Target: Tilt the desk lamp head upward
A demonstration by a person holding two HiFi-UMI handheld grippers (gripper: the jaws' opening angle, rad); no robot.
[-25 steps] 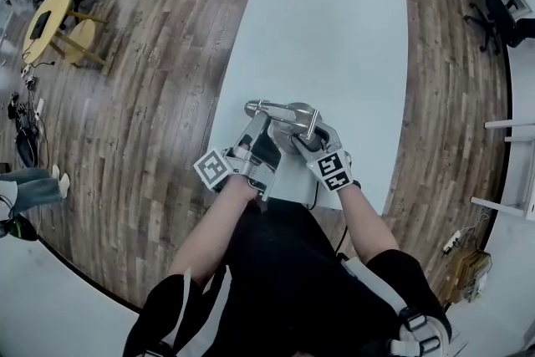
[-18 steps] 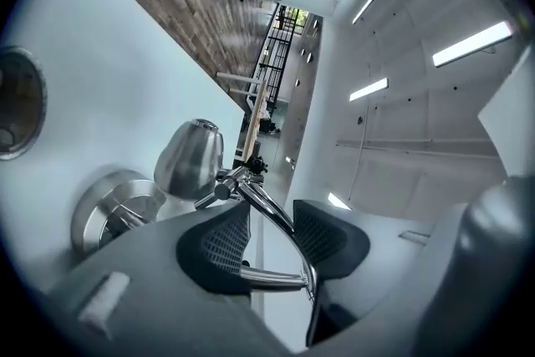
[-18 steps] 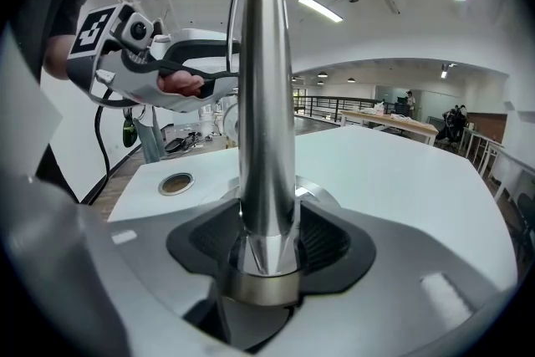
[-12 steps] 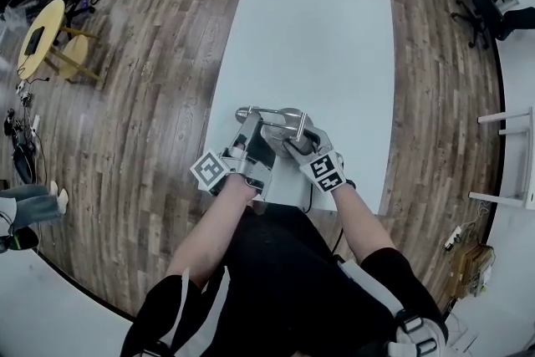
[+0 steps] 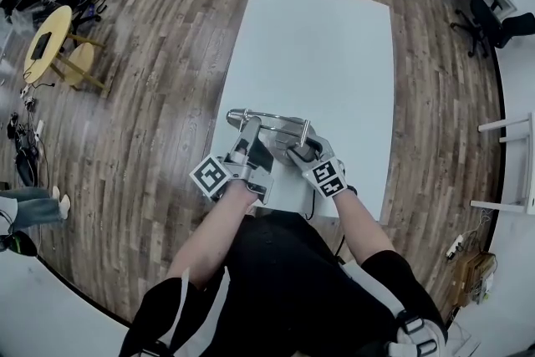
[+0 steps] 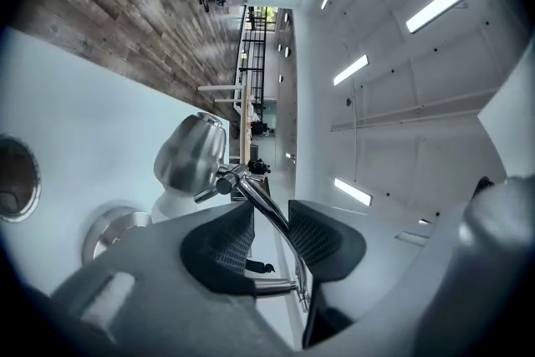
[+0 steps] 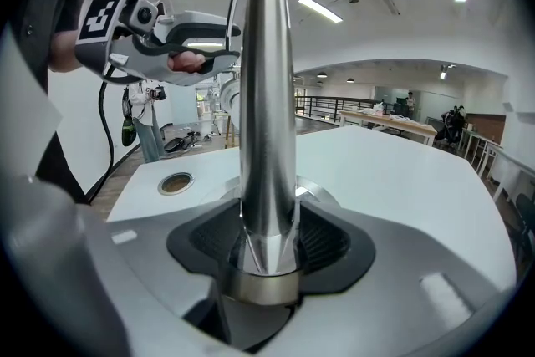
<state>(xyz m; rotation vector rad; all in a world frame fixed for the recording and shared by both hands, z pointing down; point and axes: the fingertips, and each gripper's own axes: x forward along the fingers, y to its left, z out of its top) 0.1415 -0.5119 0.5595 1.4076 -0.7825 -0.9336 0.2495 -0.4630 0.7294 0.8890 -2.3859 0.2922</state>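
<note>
A silver desk lamp stands near the front edge of the white table (image 5: pixel 334 38). Its upright post (image 7: pixel 266 96) rises from a round base (image 6: pixel 113 230). My right gripper (image 7: pixel 267 242) is shut on the foot of that post. From the top, a thin arm (image 6: pixel 259 201) runs to the bell-shaped head (image 6: pixel 191 153), which points down at the table. My left gripper (image 6: pixel 272 234) lies level with this arm between its jaws. The jaws have just been closing, and a gap still shows beside the arm. In the head view the left gripper (image 5: pixel 249 128) is at the lamp's left and the right gripper (image 5: pixel 299 150) nearer me.
A round cable hole (image 7: pixel 175 182) sits in the table left of the lamp base. Wooden floor surrounds the table. A yellow round table (image 5: pixel 46 22) stands far left, and an office chair (image 5: pixel 493 17) and other white desks stand at the right.
The left gripper's jaws have narrowed around the lamp arm and the gripper has rolled a little. The right gripper keeps its hold on the post. The head view has shifted slightly.
</note>
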